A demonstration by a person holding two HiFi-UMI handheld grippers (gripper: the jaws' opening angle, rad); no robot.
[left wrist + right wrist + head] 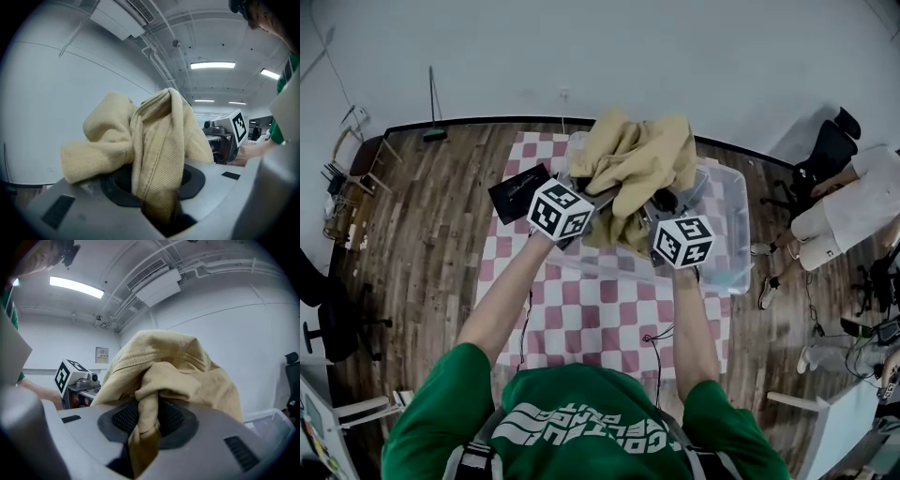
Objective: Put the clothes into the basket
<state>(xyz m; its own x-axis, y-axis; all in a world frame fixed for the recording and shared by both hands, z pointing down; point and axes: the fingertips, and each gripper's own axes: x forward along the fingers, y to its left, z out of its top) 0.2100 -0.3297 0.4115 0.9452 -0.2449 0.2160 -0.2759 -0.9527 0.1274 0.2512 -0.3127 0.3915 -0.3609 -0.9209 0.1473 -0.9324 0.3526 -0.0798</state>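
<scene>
Nearby, black board (518, 192) beside clear basket (734, 214).

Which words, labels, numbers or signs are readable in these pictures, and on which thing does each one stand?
None can be read for certain.
Green shirt: white print, distorted, not readable.
Marker cubes: square patterns only, no letters.
Wall sign: too small.
Black flat item on the checked mat: white mark, too small.
Beige garment: no label shows.
</scene>
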